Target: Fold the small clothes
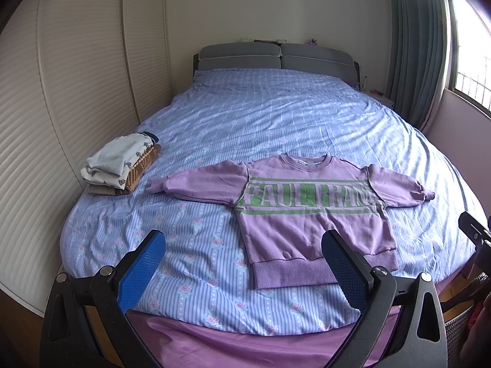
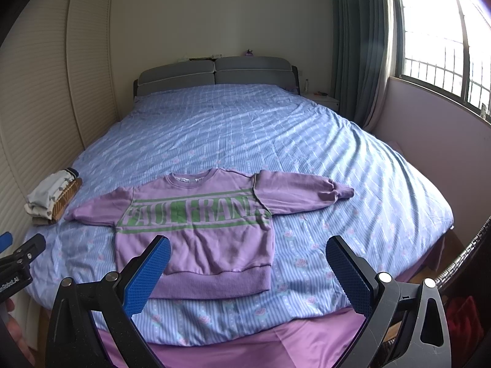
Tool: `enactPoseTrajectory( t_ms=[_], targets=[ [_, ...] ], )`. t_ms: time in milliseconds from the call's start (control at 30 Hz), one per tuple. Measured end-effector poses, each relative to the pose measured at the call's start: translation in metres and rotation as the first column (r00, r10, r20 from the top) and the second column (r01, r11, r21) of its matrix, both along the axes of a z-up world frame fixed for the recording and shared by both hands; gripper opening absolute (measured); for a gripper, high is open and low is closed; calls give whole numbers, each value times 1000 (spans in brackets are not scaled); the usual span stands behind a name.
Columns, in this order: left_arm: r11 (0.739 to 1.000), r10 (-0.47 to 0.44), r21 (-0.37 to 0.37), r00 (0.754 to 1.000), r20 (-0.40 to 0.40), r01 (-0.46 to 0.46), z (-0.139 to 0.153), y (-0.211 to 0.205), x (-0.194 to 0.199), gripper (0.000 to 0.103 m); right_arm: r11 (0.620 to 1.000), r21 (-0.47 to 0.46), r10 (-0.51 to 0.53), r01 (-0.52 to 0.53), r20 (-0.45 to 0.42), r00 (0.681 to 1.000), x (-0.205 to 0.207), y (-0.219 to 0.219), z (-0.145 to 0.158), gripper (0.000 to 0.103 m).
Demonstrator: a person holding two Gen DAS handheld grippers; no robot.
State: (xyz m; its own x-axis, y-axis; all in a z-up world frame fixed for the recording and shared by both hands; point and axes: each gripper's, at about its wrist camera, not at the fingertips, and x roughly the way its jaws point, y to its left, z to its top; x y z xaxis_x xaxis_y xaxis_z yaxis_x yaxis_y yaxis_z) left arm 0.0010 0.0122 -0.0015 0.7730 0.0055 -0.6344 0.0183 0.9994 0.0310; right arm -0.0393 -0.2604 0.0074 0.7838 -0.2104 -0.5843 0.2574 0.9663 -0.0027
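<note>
The purple sweatshirt (image 1: 310,214) lies flat at twelve o'clock beyond the left gripper (image 1: 244,271) and right gripper (image 2: 248,271), both spread apart, empty; folded clothes (image 1: 122,165) sit at ten o'clock.

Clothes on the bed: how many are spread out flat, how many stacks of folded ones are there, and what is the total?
Spread flat: 1, the purple sweatshirt
Folded stacks: 1, the pile of folded clothes near the bed's left edge; how many pieces it holds is unclear
Total: 2 groups
</note>
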Motion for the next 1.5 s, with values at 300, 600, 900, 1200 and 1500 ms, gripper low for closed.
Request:
enactPoseTrajectory(
  t_ms=[300, 600, 900, 1200, 1500],
  targets=[
    [1000, 1, 0, 1000, 1, -1, 0, 1, 0, 103, 1000, 0, -1, 1, -1, 1000, 0, 0, 0, 102],
    [1000, -14, 21, 1000, -1, 14, -2, -17, 10, 103, 1000, 11, -14, 14, -7, 1000, 7, -8, -8, 102],
    [999, -36, 33, 999, 22, 35, -4, -56, 44, 103, 998, 32, -53, 54, -12, 998, 29, -39, -17, 102],
    [993, -114, 26, 991, 63, 113, -15, -129, 107, 103, 989, 43, -143, 142, 34, 989, 70, -103, -31, 102],
    [985, -171, 4, 981, 91, 172, -56, -225, 180, 103, 961, 135, -253, 242, 71, 965, 123, -197, -68, 98]
  ],
)
